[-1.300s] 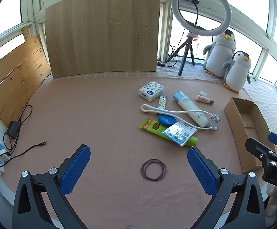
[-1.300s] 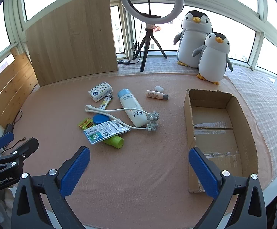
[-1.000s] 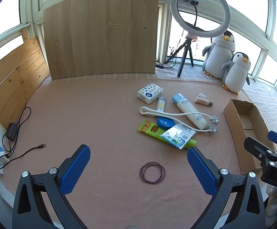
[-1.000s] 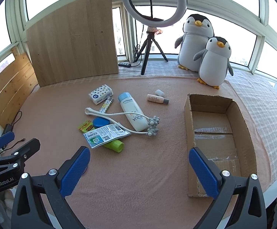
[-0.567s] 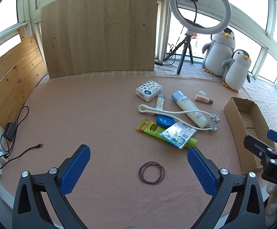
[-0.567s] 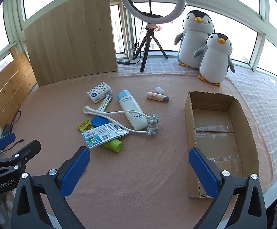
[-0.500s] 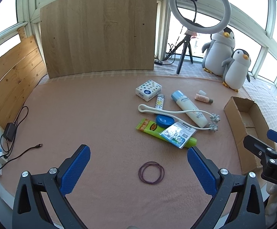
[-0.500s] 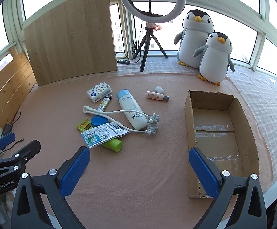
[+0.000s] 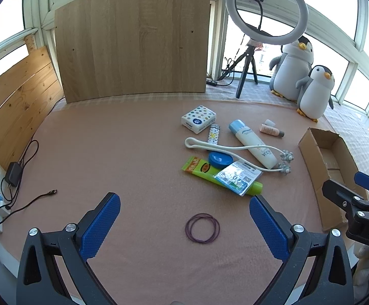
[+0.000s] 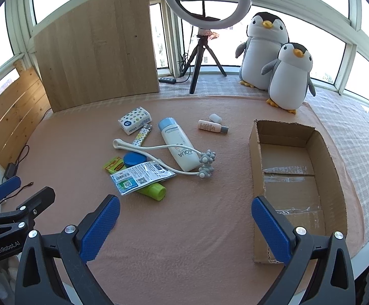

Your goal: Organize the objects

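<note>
Sunlit windows wrap round a wide platform covered in a peach blanket [image 10: 189,218], with a wooden board, a ring light and two plush penguins [image 10: 275,68] ranged along its far edge. Nothing looks sorted yet: the cardboard box [image 10: 321,152] near the blanket's right edge holds only strips of old tape, and every loose item lies outside it. Most sit in a cluster at the middle of the blanket: a dotted tissue pack [image 10: 134,120], a patterned lighter [image 10: 142,135], a white lotion bottle [image 10: 180,148], a small pink bottle [image 10: 211,126] with a loose white cap just beside it, a white roller massager [image 10: 159,153] lying across the lotion bottle, a blue tin [image 10: 134,159], and a green tube [image 10: 143,186] partly under a plastic sachet [image 10: 141,176]. Apart from these, nearer the front edge, lie purple hair ties [image 9: 202,227], straight ahead of the left gripper [image 9: 184,225]. That gripper hangs above the blanket with jaws spread wide and empty; the right gripper [image 10: 185,225] is likewise wide open and empty, aimed at bare blanket between the cluster and the box. By my reading the whole job remains. Room is generous: clear blanket lies between cluster and box and along the front, though the box's near end sits close to the front right corner, and a charger cable [image 9: 29,198] trails at the left edge.
</note>
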Available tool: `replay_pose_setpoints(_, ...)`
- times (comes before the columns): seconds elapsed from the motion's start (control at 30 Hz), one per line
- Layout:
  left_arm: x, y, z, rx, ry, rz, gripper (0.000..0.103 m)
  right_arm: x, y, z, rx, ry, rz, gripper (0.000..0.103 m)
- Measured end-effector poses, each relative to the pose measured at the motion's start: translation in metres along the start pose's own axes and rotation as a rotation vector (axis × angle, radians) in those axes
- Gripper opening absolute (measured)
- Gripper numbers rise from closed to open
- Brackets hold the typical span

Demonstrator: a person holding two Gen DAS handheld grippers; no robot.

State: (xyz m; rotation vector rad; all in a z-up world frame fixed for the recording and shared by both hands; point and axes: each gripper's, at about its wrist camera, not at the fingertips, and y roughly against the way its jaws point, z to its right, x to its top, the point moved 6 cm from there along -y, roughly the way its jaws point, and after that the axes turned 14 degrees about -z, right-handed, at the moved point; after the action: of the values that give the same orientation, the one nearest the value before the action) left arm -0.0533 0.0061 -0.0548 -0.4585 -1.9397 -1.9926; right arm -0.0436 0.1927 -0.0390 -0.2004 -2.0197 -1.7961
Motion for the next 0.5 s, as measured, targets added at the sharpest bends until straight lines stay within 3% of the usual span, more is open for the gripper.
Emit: replay_pose_setpoints(0.5, 0.0005, 0.0012, 0.0031, -0.005, -0.007, 0.0, 0.103, -0.0016, -0.0002, 0.0, 0.003, 0.0, -0.002, 0.102)
